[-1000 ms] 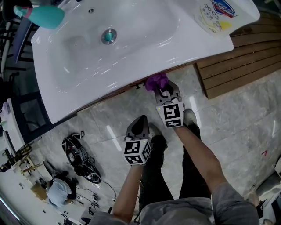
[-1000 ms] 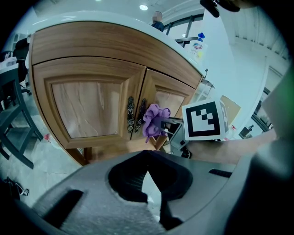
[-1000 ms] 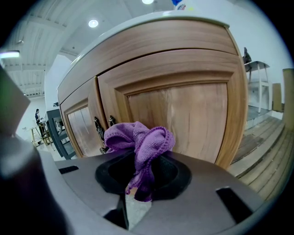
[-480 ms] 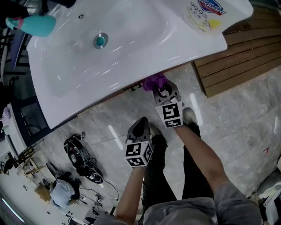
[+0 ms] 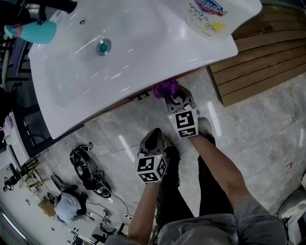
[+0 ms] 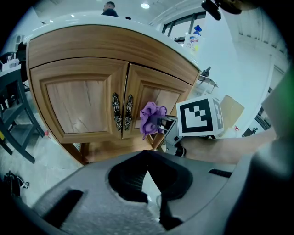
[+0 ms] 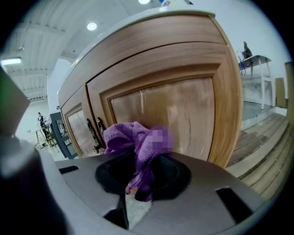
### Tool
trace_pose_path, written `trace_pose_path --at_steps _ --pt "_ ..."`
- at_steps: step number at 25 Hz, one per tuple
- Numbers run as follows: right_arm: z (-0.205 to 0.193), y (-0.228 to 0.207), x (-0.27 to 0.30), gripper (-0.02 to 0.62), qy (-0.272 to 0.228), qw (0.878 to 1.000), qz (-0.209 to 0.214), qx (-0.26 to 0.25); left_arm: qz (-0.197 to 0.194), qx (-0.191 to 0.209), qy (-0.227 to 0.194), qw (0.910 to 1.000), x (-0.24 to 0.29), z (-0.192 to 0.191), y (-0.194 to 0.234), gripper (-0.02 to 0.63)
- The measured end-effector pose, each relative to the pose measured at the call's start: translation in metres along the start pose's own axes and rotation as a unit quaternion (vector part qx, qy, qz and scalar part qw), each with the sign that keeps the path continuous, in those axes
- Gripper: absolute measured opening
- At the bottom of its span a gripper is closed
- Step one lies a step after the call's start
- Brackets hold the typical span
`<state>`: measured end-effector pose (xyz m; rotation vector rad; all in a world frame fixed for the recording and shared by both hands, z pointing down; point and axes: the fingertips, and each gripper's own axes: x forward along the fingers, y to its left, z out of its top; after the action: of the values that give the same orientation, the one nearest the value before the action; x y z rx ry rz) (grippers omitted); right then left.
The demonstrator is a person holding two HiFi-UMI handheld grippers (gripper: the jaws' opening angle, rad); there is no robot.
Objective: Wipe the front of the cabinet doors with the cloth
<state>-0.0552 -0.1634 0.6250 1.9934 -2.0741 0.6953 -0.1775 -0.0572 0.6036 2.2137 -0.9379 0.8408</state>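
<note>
The wooden cabinet has two doors, left (image 6: 78, 103) and right (image 7: 183, 114), with dark ornate handles (image 6: 122, 111) at the middle seam. My right gripper (image 5: 171, 95) is shut on a bunched purple cloth (image 7: 131, 137) and holds it at the right door, just right of the handles. From the left gripper view the cloth (image 6: 150, 118) sits against that door, with the right gripper's marker cube (image 6: 200, 117) behind it. My left gripper (image 5: 154, 133) hangs back from the cabinet, lower and to the left, shut with nothing in it. The sink's rim hides the doors in the head view.
A white sink (image 5: 143, 72) overhangs the cabinet, with a teal bottle (image 5: 33, 31) and a cleaner bottle (image 5: 203, 14) on it. A wooden slatted platform (image 5: 267, 57) lies to the right. Cables and gear (image 5: 88, 170) lie on the tiled floor at left. A dark frame (image 6: 14, 128) stands left of the cabinet.
The head view has drifted, so the sink sits further left in the picture. The right gripper and cloth stay at the door with little shift. The left gripper has hardly moved.
</note>
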Motion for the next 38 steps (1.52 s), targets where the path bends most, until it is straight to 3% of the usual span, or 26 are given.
trace_pose_path --at_steps 23,38 --pt "0.008 -0.060 -0.021 0.094 0.000 1.000 0.002 0.001 0.005 -0.009 0.002 0.9999 0.018 0.004 -0.060 0.008" --pt "0.011 -0.098 -0.036 0.094 0.007 1.000 -0.025 0.011 -0.009 -0.007 0.009 0.9999 0.023 0.006 -0.087 0.008"
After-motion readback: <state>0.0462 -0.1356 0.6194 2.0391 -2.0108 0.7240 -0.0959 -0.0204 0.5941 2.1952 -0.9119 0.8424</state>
